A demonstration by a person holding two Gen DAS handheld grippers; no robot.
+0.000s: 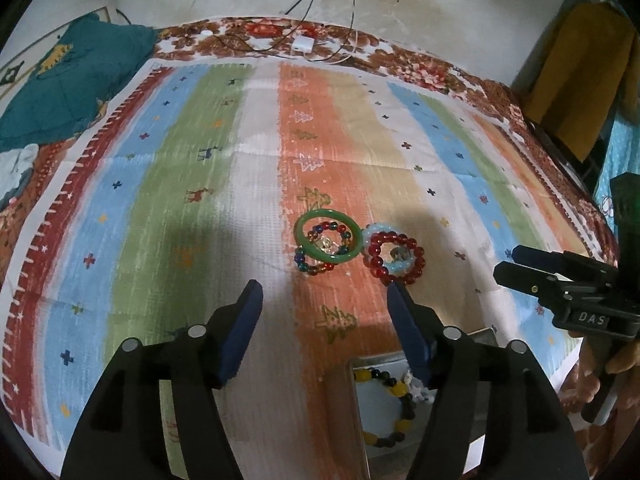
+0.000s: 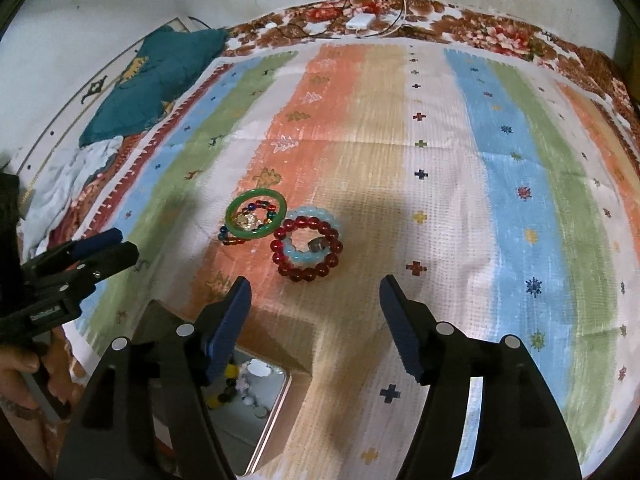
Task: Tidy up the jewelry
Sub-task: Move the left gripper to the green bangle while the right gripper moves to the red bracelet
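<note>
A green bangle [image 1: 329,239] lies on the striped cloth over a multicoloured bead bracelet [image 1: 310,266] and a small clear piece. Beside it a red bead bracelet [image 1: 394,259] lies on a pale blue bead bracelet [image 1: 370,230]. The same pile shows in the right wrist view: bangle [image 2: 256,215], red bracelet [image 2: 306,251]. My left gripper [image 1: 324,294] is open and empty just short of the pile. My right gripper [image 2: 314,290] is open and empty, also short of it. An open box [image 1: 362,416] near the front holds a yellow and black bead bracelet [image 1: 386,404].
The box also shows in the right wrist view [image 2: 276,416], under my left finger. A teal cushion [image 1: 76,80] lies at the far left. A white adapter with cables [image 1: 302,45] sits at the far edge. A yellow cloth [image 1: 580,80] hangs at the right.
</note>
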